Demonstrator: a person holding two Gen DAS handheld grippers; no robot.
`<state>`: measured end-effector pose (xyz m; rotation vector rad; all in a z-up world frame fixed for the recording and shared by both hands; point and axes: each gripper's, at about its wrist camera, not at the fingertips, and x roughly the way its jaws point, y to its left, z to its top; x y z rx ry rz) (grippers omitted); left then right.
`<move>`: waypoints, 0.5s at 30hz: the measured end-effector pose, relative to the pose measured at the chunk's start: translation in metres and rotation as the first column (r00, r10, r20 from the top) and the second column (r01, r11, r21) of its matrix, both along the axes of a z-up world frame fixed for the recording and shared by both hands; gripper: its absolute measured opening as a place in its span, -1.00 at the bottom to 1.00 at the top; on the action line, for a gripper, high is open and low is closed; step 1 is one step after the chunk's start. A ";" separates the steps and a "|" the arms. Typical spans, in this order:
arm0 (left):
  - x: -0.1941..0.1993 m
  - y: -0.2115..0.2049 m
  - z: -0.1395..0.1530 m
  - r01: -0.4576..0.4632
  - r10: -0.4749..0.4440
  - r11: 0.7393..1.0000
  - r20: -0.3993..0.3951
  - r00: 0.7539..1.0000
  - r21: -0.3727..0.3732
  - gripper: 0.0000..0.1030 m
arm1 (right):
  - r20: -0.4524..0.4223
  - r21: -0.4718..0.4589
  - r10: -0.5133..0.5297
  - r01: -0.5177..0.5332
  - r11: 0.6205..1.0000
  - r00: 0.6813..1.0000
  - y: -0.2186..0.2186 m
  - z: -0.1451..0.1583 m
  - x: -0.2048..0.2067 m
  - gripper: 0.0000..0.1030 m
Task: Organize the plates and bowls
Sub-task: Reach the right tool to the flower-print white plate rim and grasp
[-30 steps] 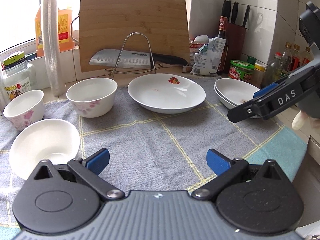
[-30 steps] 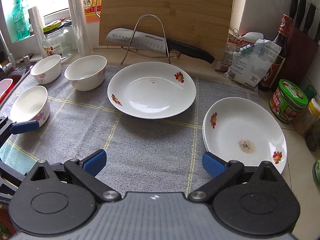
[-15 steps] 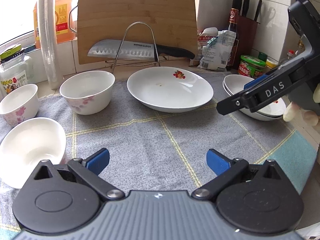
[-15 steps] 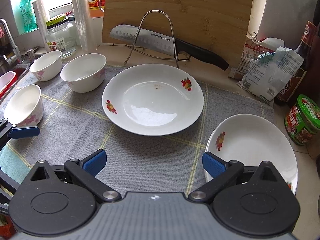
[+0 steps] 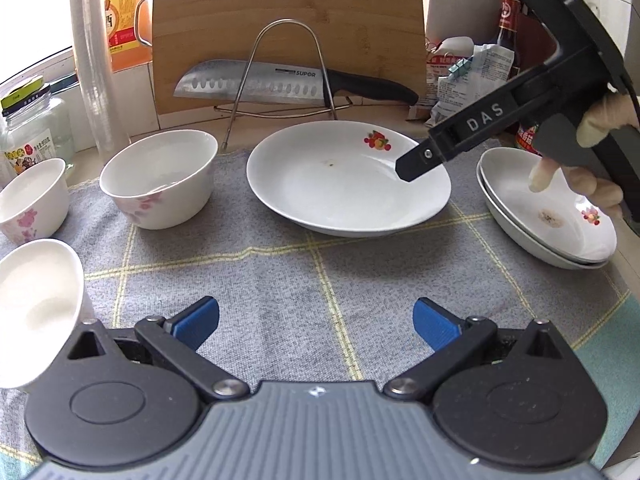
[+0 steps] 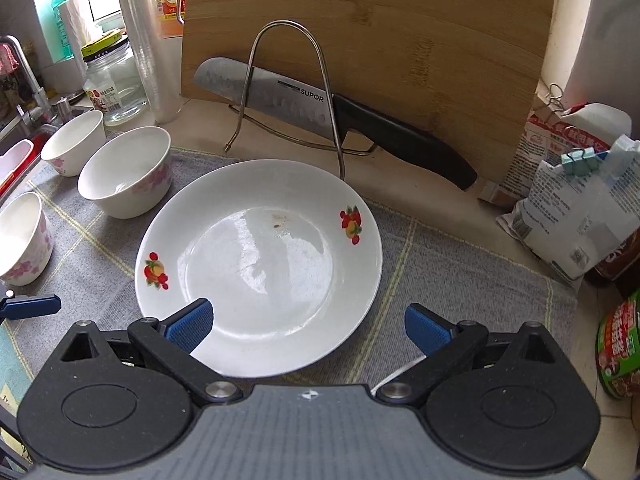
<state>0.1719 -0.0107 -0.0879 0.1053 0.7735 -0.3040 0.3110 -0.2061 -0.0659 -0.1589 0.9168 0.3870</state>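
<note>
A large white plate (image 5: pixel 348 184) (image 6: pixel 260 264) with fruit prints lies mid-cloth. Two similar plates (image 5: pixel 548 216) sit stacked to its right. Three white bowls with pink flowers (image 5: pixel 158 184) (image 5: pixel 30 196) (image 5: pixel 36 304) stand on the left, also seen in the right wrist view (image 6: pixel 126 176) (image 6: pixel 74 142) (image 6: pixel 22 236). My left gripper (image 5: pixel 316 320) is open over bare cloth, short of the plate. My right gripper (image 6: pixel 308 324) is open just above the large plate's near rim, holding nothing. One of its fingers (image 5: pixel 464 132) reaches over the plate's right edge.
A grey checked cloth (image 5: pixel 320 280) covers the counter. Behind it stand a knife (image 6: pixel 320 108) on a wire rack, a bamboo board (image 6: pixel 380 40), a glass jar (image 6: pixel 110 80) and clipped bags (image 6: pixel 576 200). A green-lidded tin (image 6: pixel 618 352) sits at the right.
My right gripper has moved left and forward, from beside the plate stack to over the large plate. The left gripper has edged closer to the dishes. Both stay open.
</note>
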 end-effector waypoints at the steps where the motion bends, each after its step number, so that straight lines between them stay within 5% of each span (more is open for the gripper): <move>1: 0.001 -0.002 0.000 -0.004 0.004 1.000 -0.003 1.000 0.005 0.99 | -0.014 0.001 0.004 -0.004 1.000 1.000 0.000 -0.003 0.007 1.00; 15: 0.031 -0.016 -0.016 0.015 -0.015 1.000 -0.043 0.999 0.004 0.99 | -0.150 -0.014 0.073 -0.076 0.997 0.986 0.014 -0.039 0.056 1.00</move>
